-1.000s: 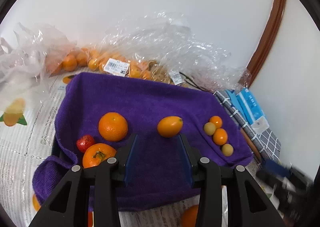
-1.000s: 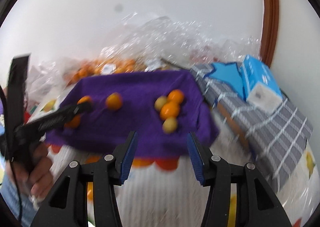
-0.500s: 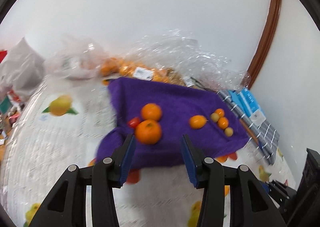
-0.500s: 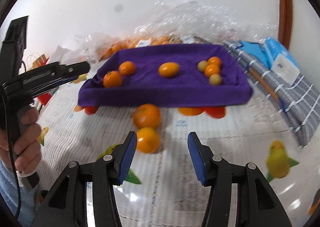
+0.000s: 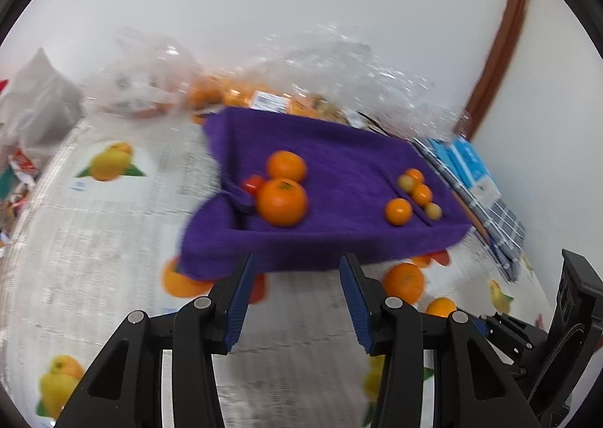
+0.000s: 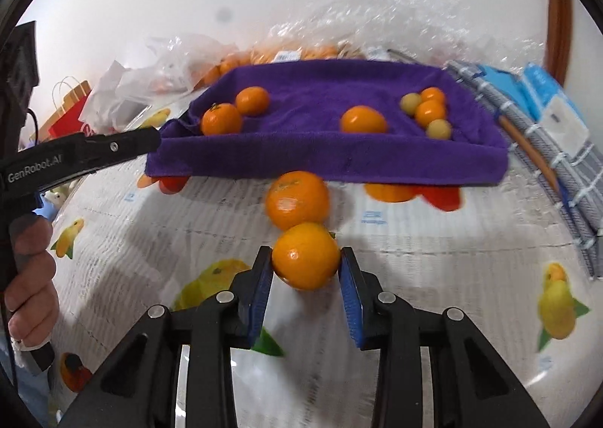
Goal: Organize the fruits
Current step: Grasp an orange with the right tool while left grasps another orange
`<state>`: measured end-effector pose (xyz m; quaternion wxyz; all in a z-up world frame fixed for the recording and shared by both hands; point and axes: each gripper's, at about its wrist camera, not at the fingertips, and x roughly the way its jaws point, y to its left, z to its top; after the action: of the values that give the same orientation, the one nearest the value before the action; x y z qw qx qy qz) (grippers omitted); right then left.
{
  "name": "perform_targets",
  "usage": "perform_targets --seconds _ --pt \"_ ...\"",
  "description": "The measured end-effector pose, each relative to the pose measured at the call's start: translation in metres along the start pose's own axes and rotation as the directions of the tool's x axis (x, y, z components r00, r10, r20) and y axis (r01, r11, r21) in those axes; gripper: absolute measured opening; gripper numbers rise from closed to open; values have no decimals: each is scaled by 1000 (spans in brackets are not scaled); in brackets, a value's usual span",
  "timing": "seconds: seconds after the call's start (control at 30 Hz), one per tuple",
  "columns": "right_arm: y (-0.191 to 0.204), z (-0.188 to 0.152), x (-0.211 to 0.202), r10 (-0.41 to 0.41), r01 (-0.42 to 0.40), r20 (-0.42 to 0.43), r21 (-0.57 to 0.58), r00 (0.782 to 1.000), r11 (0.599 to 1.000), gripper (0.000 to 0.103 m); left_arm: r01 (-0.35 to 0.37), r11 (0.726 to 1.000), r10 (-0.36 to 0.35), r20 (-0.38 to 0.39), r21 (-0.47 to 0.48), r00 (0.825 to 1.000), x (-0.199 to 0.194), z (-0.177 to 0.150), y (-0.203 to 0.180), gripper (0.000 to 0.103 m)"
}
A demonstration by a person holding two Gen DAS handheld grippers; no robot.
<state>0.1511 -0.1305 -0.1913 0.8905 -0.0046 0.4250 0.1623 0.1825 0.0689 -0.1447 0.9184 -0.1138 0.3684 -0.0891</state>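
Note:
A purple towel [image 6: 312, 149] [image 5: 339, 239] lines a tray holding two oranges [image 6: 221, 119] at left, one oval orange fruit [image 6: 363, 120] in the middle and several small kumquats [image 6: 429, 112] at right. Two oranges lie on the tablecloth before it: one [image 6: 296, 200] by the towel edge, the nearer one [image 6: 305, 261] between my right gripper's fingers. My right gripper [image 6: 306, 269] has its pads touching or nearly touching that orange's sides. My left gripper [image 5: 294, 299] is open and empty before the towel's front edge; it also shows at the left of the right wrist view [image 6: 83, 152].
A fruit-print tablecloth [image 6: 414, 277] covers the table. Clear plastic bags of oranges [image 5: 241, 96] lie behind the tray by the wall. A checked cloth [image 6: 557, 164] and blue boxes [image 6: 546, 96] sit at right. A red paper bag [image 6: 68, 115] stands far left.
My right gripper has moved forward onto the nearer loose orange, which now sits between its fingers. My left gripper has drawn back from the tray and shifted slightly.

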Motion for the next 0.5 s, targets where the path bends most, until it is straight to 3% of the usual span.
perform_targets --seconds 0.23,0.37,0.5 --pt "-46 -10 -28 -79 77 42 54 996 996 35 134 989 -128 -85 58 988 28 -8 -50 49" --pt "-66 -15 -42 -98 93 56 75 994 993 35 142 987 -132 -123 79 984 44 -13 -72 51" --pt "-75 -18 -50 -106 100 66 91 992 991 35 101 987 -83 -143 125 986 56 -19 -86 52"
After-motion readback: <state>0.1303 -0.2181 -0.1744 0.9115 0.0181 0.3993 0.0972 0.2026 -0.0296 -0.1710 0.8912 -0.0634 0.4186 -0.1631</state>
